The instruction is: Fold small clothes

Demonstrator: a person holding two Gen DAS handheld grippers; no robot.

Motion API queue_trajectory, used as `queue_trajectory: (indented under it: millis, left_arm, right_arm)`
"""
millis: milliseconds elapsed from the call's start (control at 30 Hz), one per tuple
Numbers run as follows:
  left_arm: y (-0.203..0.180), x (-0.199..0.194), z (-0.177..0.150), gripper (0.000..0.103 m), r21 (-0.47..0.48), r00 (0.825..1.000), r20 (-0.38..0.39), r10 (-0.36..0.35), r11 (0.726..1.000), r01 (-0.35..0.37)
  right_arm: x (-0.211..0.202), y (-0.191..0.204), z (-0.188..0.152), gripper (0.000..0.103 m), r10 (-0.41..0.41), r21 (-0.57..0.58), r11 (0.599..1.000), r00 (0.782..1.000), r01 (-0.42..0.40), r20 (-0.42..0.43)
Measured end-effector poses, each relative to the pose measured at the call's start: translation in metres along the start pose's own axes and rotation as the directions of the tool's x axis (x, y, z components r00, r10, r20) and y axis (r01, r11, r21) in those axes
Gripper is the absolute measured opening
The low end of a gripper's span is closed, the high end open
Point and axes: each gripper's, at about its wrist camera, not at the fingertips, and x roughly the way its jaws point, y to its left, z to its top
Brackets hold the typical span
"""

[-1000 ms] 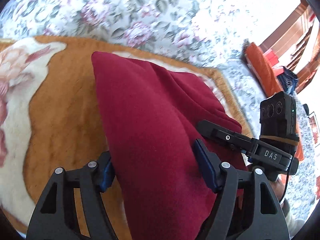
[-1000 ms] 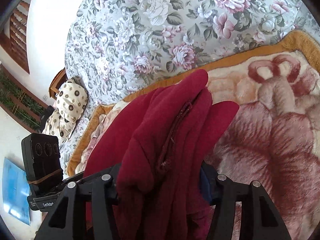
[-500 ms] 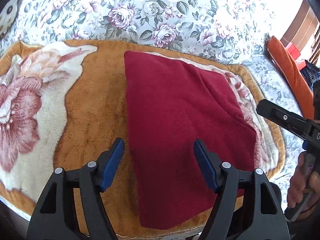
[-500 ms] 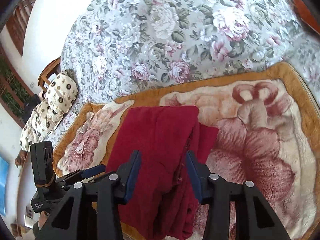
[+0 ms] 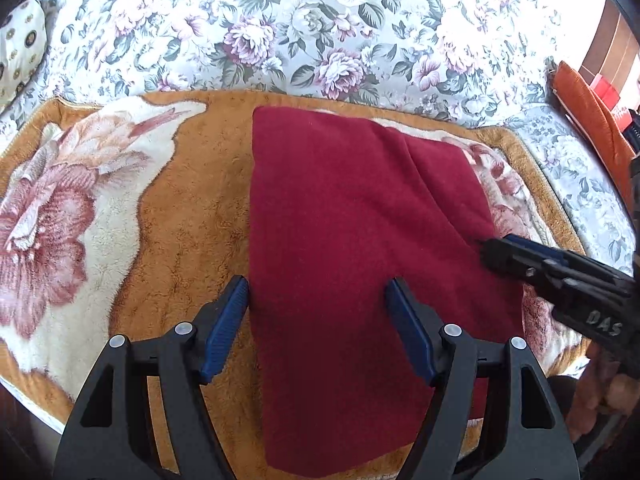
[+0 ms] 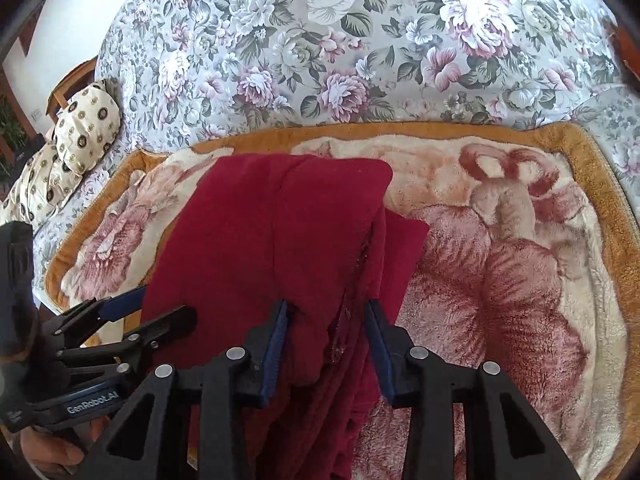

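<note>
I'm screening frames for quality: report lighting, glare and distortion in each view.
Left wrist: daylight, white glare at top right, fisheye bending the blanket; red garment sharp. Right wrist: blown-out white wall at upper left, dark corner vignette, garment in focus.

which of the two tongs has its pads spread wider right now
The left tongs: their blue pads straddle most of the red garment. The right tongs stand narrower, around just the bunched right edge of it.

L gripper (image 5: 316, 324) pitched down, fingers (image 5: 224, 328) spread wide, nothing pinched. R gripper (image 6: 326, 344) at its 3 o'clock, also pitched down, fingers (image 6: 276, 348) just narrowed, about half apart. A hand (image 6: 48, 448) shows behind L gripper at 8 o'clock in R view.
</note>
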Motion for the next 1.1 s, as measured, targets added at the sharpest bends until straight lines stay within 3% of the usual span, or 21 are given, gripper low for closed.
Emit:
queue_trajectory:
  millis: [133, 300, 400, 567, 900, 1100]
  left_arm:
    - [-0.006, -0.012, 0.0, 0.072, 0.021, 0.998, 0.042, 0.044, 0.999, -0.045]
    - [-0.013, -0.03, -0.002, 0.072, 0.03, 0.994, 0.082, 0.076, 0.996, -0.079]
    - [-0.016, -0.042, -0.004, 0.072, 0.031, 0.984, 0.116, 0.133, 0.99, -0.137]
    - [-0.012, -0.055, -0.007, 0.072, -0.004, 0.978, 0.142, 0.152, 0.988, -0.153]
    - [-0.022, -0.071, -0.014, 0.072, 0.032, 0.955, 0.2, 0.221, 0.972, -0.231]
    - [-0.019, -0.072, -0.015, 0.072, 0.006, 0.958, 0.195, 0.21, 0.976, -0.216]
  right_arm:
    - [-0.026, 0.012, 0.0, 0.038, -0.049, -0.019, 0.999, 0.996, 0.05, 0.08]
    - [-0.042, 0.022, -0.003, 0.038, -0.086, -0.032, 0.995, 0.989, 0.09, 0.118]
    - [-0.047, 0.026, -0.007, 0.038, -0.107, -0.031, 0.993, 0.986, 0.112, 0.125]
    - [-0.054, 0.032, -0.013, 0.038, -0.14, -0.033, 0.989, 0.98, 0.146, 0.139]
    - [-0.062, 0.032, -0.021, 0.039, -0.133, -0.014, 0.991, 0.981, 0.137, 0.142]
    - [-0.063, 0.031, -0.023, 0.039, -0.141, -0.009, 0.99, 0.98, 0.144, 0.137]
